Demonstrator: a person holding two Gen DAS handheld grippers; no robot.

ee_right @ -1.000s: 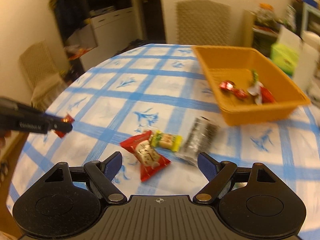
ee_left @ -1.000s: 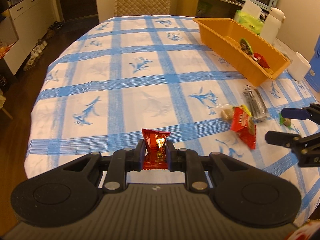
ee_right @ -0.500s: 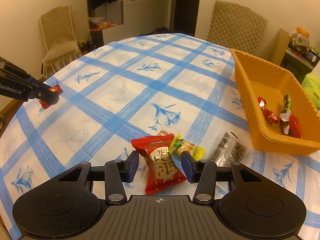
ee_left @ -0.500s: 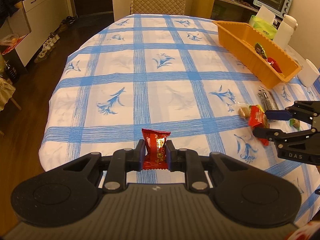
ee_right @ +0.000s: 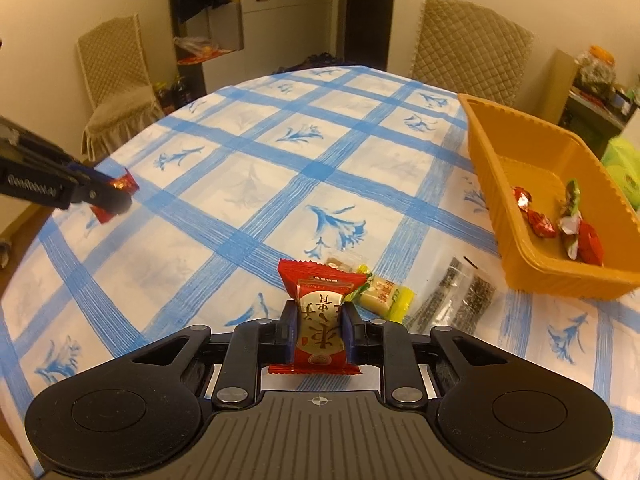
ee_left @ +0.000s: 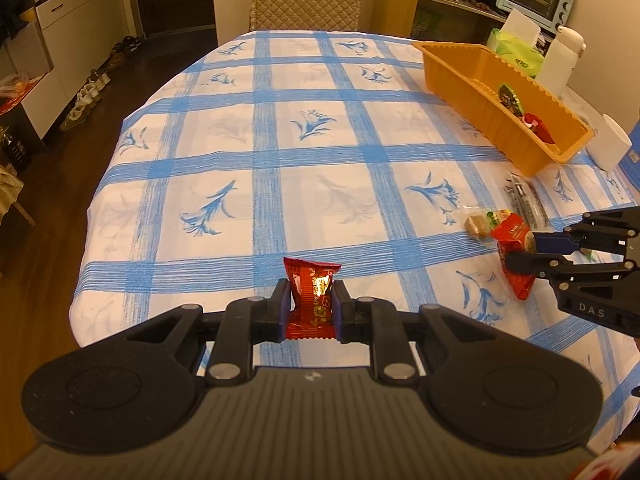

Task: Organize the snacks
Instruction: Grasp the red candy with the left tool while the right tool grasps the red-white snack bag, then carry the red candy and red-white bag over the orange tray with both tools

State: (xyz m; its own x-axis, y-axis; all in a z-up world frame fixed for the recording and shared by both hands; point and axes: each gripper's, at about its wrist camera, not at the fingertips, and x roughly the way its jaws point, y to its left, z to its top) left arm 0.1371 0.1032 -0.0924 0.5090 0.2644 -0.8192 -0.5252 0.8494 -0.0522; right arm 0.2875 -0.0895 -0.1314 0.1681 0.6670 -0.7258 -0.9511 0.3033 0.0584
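My left gripper (ee_left: pixel 310 304) is shut on a small red foil candy (ee_left: pixel 312 294) and holds it above the near table edge; it also shows in the right wrist view (ee_right: pixel 120 196). My right gripper (ee_right: pixel 318 330) is shut on a larger red snack packet (ee_right: pixel 320 316), low over the tablecloth; it also shows in the left wrist view (ee_left: pixel 520 250). A yellow-green wrapped snack (ee_right: pixel 384 296) and a dark clear-wrapped packet (ee_right: pixel 452 304) lie just beyond it. An orange basket (ee_right: pixel 492 184) at the right holds several wrapped candies (ee_right: pixel 560 220).
The table wears a blue-checked cloth (ee_left: pixel 280 140). A white cup (ee_left: pixel 610 142), a white bottle (ee_left: pixel 560 56) and a green tissue pack (ee_left: pixel 516 50) stand beyond the basket. Padded chairs (ee_right: pixel 472 48) stand at the far side and at the left (ee_right: pixel 112 76).
My right gripper has closed from open onto the larger red packet. My left gripper has kept its hold on the small red candy.
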